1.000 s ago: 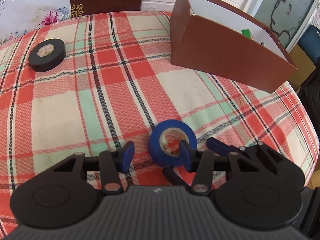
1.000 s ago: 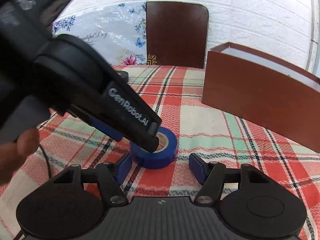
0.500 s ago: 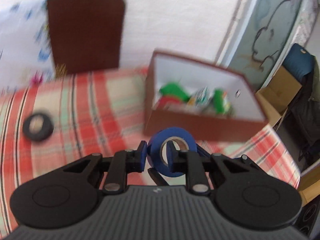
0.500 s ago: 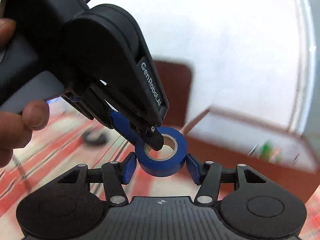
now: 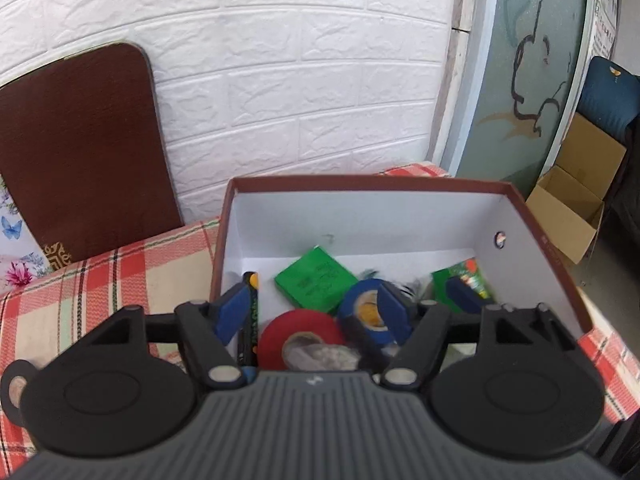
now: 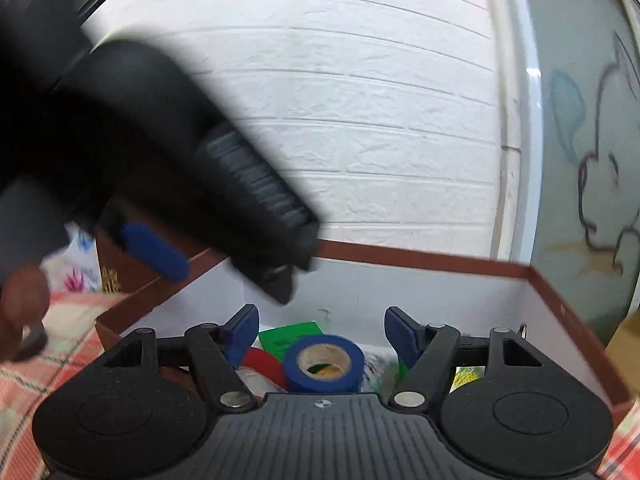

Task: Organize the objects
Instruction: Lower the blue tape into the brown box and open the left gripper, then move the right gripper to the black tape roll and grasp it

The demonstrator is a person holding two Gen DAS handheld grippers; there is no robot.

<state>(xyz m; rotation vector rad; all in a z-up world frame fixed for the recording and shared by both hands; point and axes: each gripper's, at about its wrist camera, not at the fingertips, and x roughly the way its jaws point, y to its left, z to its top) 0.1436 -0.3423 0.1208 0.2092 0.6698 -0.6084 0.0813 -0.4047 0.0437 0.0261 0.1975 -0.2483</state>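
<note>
The blue roll of electrical tape (image 6: 324,362) is seen inside the brown cardboard box with the white interior (image 5: 360,216), resting among a red tape roll (image 5: 300,334), a green packet (image 5: 316,282) and other small items. The left gripper (image 5: 312,308) is held with its fingers spread wide, one blue pad lying just beside the blue roll; whether it touches cannot be told. The right gripper (image 6: 320,330) is likewise spread, with nothing pinched.

A snag is judged possible: if the left gripper is drawn back while its pad is caught in the roll's core, the roll may be dragged out again. The box wall could also be struck and the box shifted on the checked tabletop (image 5: 100,280).
</note>
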